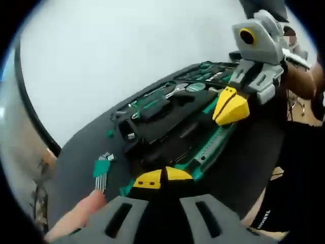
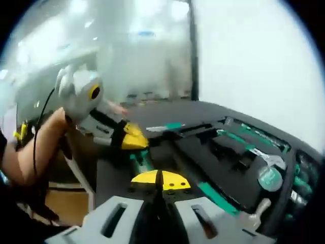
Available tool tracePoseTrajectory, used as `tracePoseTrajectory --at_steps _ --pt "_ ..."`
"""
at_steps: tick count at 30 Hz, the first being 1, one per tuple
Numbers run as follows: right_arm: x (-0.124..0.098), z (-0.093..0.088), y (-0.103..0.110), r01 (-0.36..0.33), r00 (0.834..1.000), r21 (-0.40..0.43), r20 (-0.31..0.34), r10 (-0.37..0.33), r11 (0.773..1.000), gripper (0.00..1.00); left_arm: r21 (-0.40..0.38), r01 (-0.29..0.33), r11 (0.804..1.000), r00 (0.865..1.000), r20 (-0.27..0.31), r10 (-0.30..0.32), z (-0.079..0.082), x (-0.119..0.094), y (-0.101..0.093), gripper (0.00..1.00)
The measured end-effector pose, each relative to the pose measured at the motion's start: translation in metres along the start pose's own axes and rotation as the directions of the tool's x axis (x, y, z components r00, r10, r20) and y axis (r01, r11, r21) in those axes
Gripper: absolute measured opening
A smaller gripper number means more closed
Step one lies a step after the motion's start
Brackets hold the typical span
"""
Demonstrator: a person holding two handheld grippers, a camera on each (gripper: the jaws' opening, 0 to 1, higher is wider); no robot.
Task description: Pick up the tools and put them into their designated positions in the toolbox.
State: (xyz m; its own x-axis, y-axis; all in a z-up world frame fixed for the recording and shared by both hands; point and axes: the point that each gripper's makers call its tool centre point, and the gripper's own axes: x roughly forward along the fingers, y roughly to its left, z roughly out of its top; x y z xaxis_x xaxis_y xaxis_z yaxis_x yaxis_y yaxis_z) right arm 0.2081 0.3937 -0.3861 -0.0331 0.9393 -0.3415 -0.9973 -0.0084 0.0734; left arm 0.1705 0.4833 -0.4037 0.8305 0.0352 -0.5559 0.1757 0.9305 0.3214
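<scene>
in the left gripper view, the left gripper [image 1: 162, 178] is seen at 6 o'clock with its yellow tips pressed together, nothing held between them. just beyond the tips the open toolbox [image 1: 172, 127] lies on a dark table [image 1: 76, 152], stretching toward 1 o'clock, its black tray lined with green-handled tools. a green hex key set [image 1: 101, 170] rests on the table at 8 o'clock, just beside the toolbox and apart from it. the right gripper [image 1: 231, 105] is seen at 2 o'clock over the toolbox, yellow tips closed and empty. in the right gripper view, its closed tips [image 2: 161, 180] sit at 6 o'clock, the toolbox [image 2: 223, 152] spreads toward 3 o'clock, and the left gripper [image 2: 133, 137] is held at 9 o'clock by a person's arm [image 2: 35, 147].
</scene>
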Motion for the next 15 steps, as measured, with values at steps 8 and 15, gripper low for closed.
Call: tracePoseTrajectory --at_steps 8,15 --pt "0.006 -0.001 0.005 0.011 0.999 -0.099 0.052 -0.006 0.995 0.00 -0.044 0.085 0.995 0.991 0.108 -0.080 0.020 -0.004 -0.013 0.00" --pt "0.006 0.000 0.007 0.023 0.998 -0.123 0.063 -0.016 0.992 0.00 -0.064 0.091 0.994 0.993 0.086 -0.085 0.016 0.005 -0.019 0.00"
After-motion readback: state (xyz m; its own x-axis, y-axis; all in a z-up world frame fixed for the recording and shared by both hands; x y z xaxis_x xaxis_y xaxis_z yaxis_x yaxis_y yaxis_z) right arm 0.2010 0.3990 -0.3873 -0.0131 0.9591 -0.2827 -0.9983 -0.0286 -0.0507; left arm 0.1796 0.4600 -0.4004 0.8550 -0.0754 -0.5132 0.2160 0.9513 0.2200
